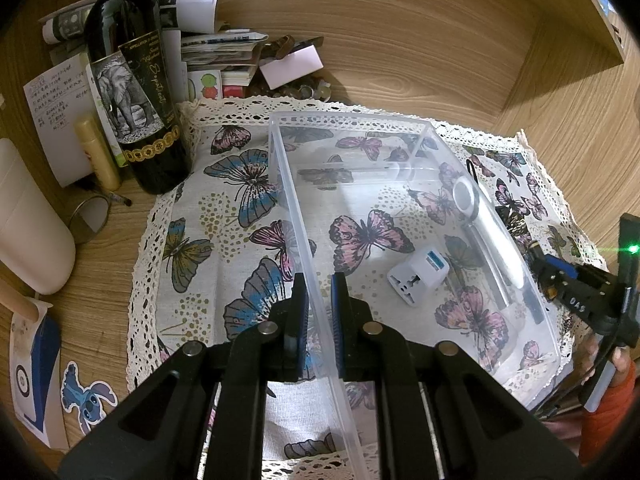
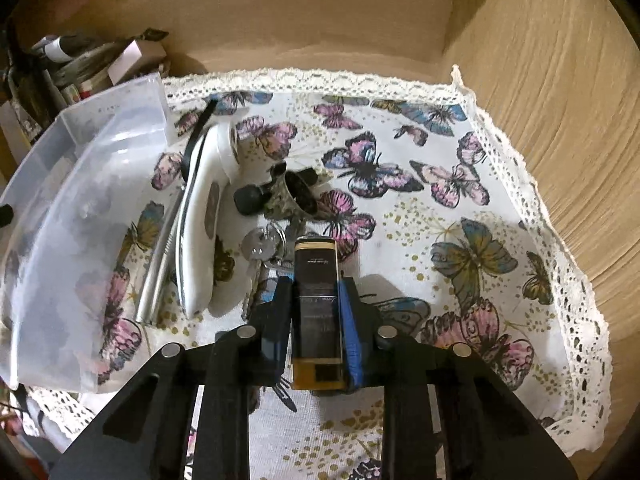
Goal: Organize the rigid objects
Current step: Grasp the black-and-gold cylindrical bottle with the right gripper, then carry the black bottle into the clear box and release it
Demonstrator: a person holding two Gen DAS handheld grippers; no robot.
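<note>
right gripper (image 2: 316,300) clamps one lighter (image 2: 317,304); left gripper (image 1: 319,296) pinches one bin (image 1: 404,128) wall.

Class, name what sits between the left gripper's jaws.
The clear plastic bin's near side wall stands between the left gripper's jaws, shown in the left wrist view.

Black plastic left gripper (image 1: 319,300), blue finger pads (image 1: 338,300), 4 silver pivot pins, orange sleeve (image 1: 612,412)
</note>
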